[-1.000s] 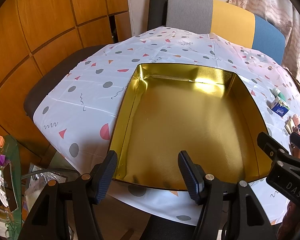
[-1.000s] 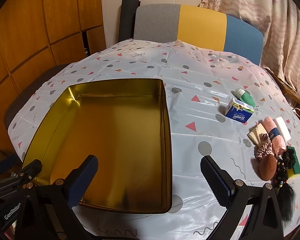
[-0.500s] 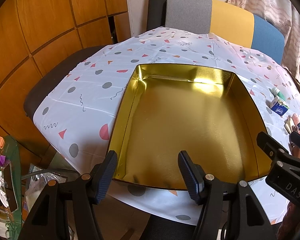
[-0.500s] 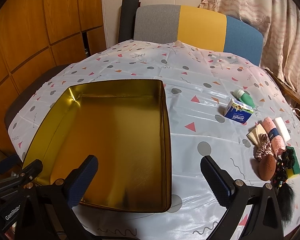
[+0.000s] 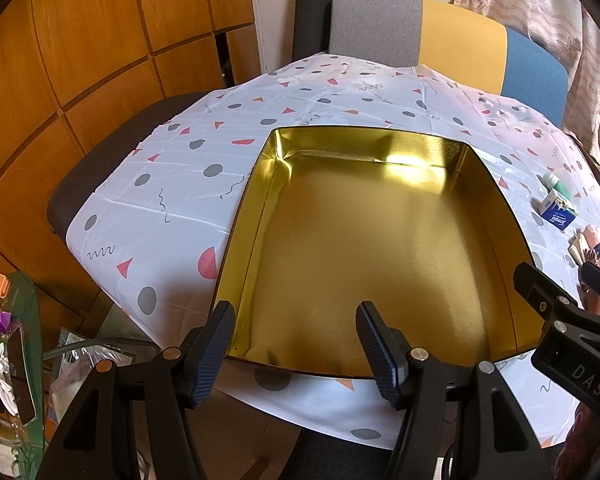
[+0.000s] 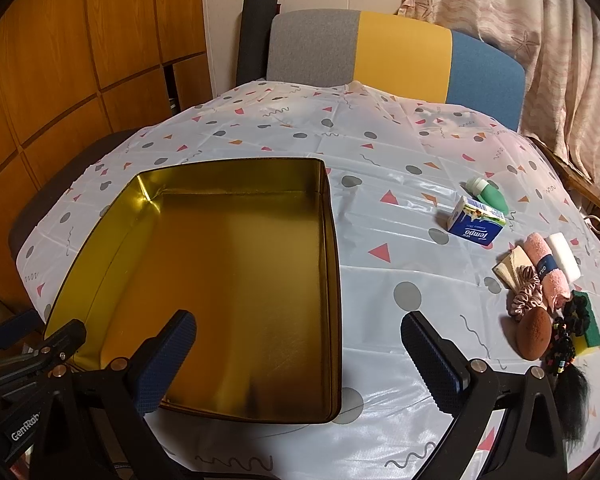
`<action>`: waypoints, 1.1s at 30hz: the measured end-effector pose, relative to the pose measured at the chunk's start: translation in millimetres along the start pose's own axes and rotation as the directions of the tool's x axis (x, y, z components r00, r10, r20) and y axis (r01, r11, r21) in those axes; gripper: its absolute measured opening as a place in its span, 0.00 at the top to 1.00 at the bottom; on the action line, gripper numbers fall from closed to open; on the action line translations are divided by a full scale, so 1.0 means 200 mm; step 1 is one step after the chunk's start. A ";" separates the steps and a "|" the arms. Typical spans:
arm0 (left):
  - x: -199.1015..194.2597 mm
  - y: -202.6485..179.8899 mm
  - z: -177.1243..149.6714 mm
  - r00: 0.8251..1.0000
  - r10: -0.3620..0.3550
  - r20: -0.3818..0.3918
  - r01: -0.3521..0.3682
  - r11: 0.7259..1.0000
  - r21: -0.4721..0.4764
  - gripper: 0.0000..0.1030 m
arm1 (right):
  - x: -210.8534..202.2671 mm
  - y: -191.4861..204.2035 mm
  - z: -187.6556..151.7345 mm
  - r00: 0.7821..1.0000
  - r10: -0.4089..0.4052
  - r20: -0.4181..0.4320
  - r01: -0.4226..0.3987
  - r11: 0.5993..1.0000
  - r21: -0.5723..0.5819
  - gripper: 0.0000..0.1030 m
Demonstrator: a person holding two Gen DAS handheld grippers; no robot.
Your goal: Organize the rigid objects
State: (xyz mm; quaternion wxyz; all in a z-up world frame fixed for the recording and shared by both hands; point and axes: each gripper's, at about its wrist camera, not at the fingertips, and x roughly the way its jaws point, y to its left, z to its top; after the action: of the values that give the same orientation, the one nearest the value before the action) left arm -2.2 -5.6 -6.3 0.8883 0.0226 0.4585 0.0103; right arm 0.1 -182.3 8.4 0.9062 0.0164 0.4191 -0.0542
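An empty gold metal tray [image 5: 380, 240] sits on the patterned tablecloth. My left gripper [image 5: 295, 312] hangs open over the tray's near edge, holding nothing. My right gripper [image 6: 298, 320] is open too, straddling the tray's [image 6: 240, 280] near right corner. To the right lie a blue tissue pack [image 6: 476, 224], a green bottle [image 6: 490, 196], a pink rolled towel [image 6: 546, 268], a white block [image 6: 564, 256], a pink scrunchie [image 6: 524, 296], a brown egg-shaped sponge [image 6: 534, 336] and a green-and-yellow sponge [image 6: 588, 328]. Neither gripper touches them.
A grey, yellow and blue chair back [image 6: 400, 56] stands behind the table, with a curtain [image 6: 560, 60] at the right. Wooden panels [image 5: 80, 60] line the left. Clutter [image 5: 4, 340] lies on the floor below the table's left edge. Black hair ties [image 6: 568, 348] sit by the sponges.
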 end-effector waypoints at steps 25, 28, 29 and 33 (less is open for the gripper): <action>-0.01 0.00 -0.01 1.000 0.012 -0.004 -0.012 1.000 0.007 0.38 | 0.00 0.00 -0.01 1.000 0.004 0.002 -0.004 1.000 0.000 0.00; 0.00 -0.01 -0.01 1.000 0.015 -0.004 -0.015 1.000 0.008 0.38 | 0.00 -0.01 -0.01 1.000 0.002 0.011 -0.002 1.000 0.002 0.00; 0.00 -0.01 -0.01 1.000 0.015 -0.004 -0.015 1.000 0.009 0.38 | -0.01 -0.01 -0.01 1.000 0.003 0.015 -0.003 1.000 0.003 0.00; 0.00 -0.04 -0.02 1.000 0.013 -0.006 -0.013 1.000 0.018 0.38 | -0.04 -0.03 -0.01 0.999 0.010 0.040 -0.010 1.000 0.004 0.00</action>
State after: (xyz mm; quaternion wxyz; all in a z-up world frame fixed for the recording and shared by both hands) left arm -5.0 -13.0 -7.9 0.8865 0.0335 0.4614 0.0122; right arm -6.7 -188.1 12.5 0.9147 0.0193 0.4005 -0.0507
